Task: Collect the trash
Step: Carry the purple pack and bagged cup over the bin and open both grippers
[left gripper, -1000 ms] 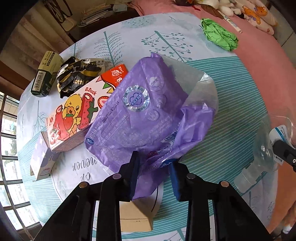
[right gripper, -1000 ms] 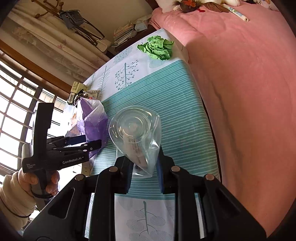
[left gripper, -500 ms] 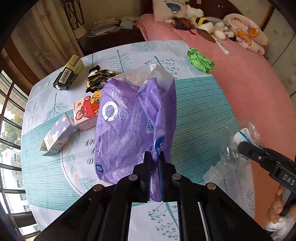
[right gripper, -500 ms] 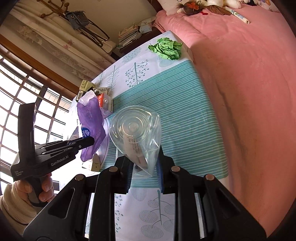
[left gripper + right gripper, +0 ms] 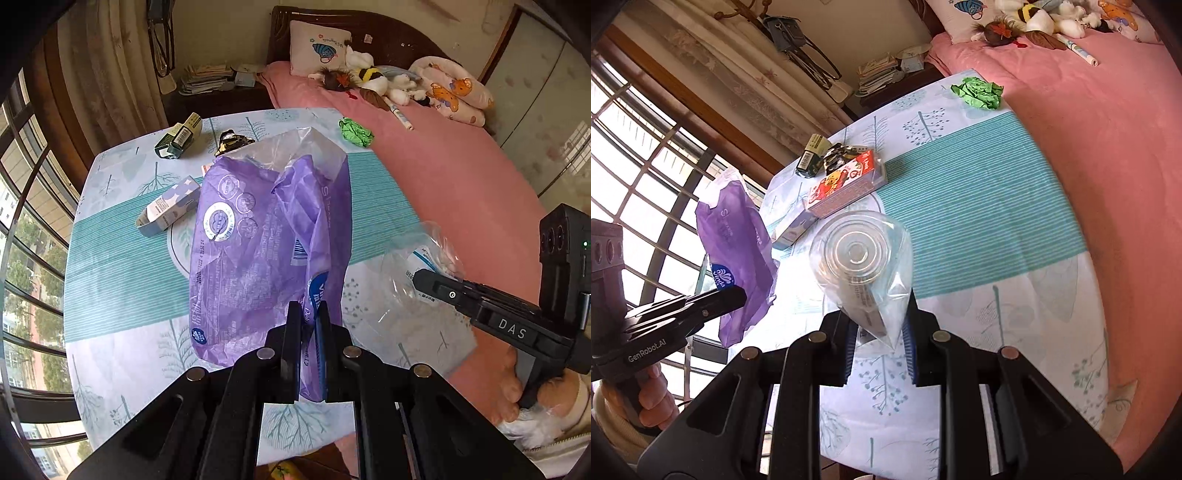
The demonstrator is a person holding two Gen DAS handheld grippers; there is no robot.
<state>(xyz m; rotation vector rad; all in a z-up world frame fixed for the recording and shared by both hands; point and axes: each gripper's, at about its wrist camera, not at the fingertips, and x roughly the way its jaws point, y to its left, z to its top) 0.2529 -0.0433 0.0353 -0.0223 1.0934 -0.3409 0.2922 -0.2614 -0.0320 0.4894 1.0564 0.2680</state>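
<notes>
My left gripper [image 5: 308, 314] is shut on a crumpled purple plastic wrapper [image 5: 258, 243] and holds it well above the table [image 5: 122, 295]; the wrapper also shows in the right wrist view [image 5: 733, 236]. My right gripper [image 5: 879, 328] is shut on a crushed clear plastic bottle [image 5: 860, 266], held above the table's near edge; the bottle also shows at the right of the left wrist view [image 5: 424, 266].
On the table lie a green crumpled paper [image 5: 979, 92], a red cartoon carton [image 5: 846, 184], a pale blue carton [image 5: 168, 210], a dark green box [image 5: 179, 140] and a black foil wrapper [image 5: 232, 142]. A pink bed [image 5: 443, 173] borders the right; window bars [image 5: 646, 155] stand left.
My left gripper closed on the purple wrapper and lifted it off the table, pulling back and up. The right gripper kept its hold on the bottle and rose a little.
</notes>
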